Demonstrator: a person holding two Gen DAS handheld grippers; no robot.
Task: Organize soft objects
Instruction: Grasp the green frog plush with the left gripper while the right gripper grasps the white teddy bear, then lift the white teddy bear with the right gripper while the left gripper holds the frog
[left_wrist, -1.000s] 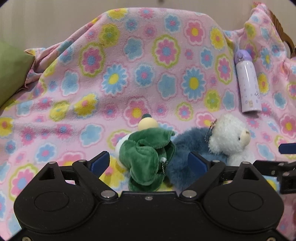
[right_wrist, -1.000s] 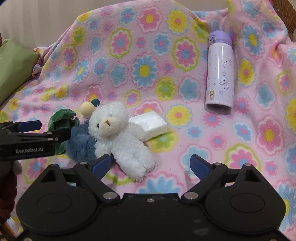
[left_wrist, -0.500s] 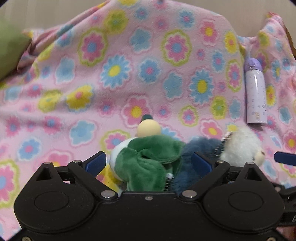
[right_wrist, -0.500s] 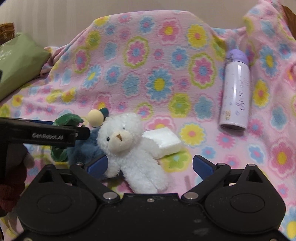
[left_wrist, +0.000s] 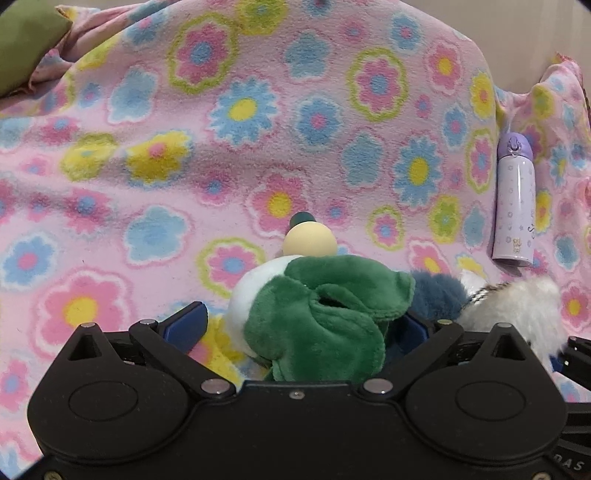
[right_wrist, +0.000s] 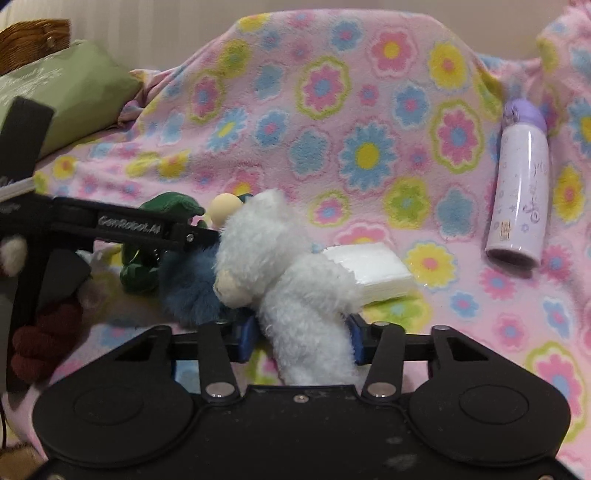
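Note:
A green and white plush toy (left_wrist: 317, 314) with a cream ball head lies on the flowered blanket (left_wrist: 221, 147), between the fingers of my left gripper (left_wrist: 295, 325), which is open around it. It also shows in the right wrist view (right_wrist: 147, 236). A white teddy bear (right_wrist: 280, 273) lies beside a blue furry toy (right_wrist: 188, 288). My right gripper (right_wrist: 301, 339) is shut on the bear's lower body. The bear's fur shows in the left wrist view (left_wrist: 517, 310).
A lilac bottle (right_wrist: 521, 192) lies on the blanket at the right. A white tissue pack (right_wrist: 369, 269) lies behind the bear. A green cushion (right_wrist: 70, 88) and a wicker basket (right_wrist: 33, 37) are at the far left. A dark red soft item (right_wrist: 40, 347) is at the lower left.
Both grippers moved forward. The right gripper closed on the white bear, which now tilts head down. The left gripper's fingers came around the green toy.

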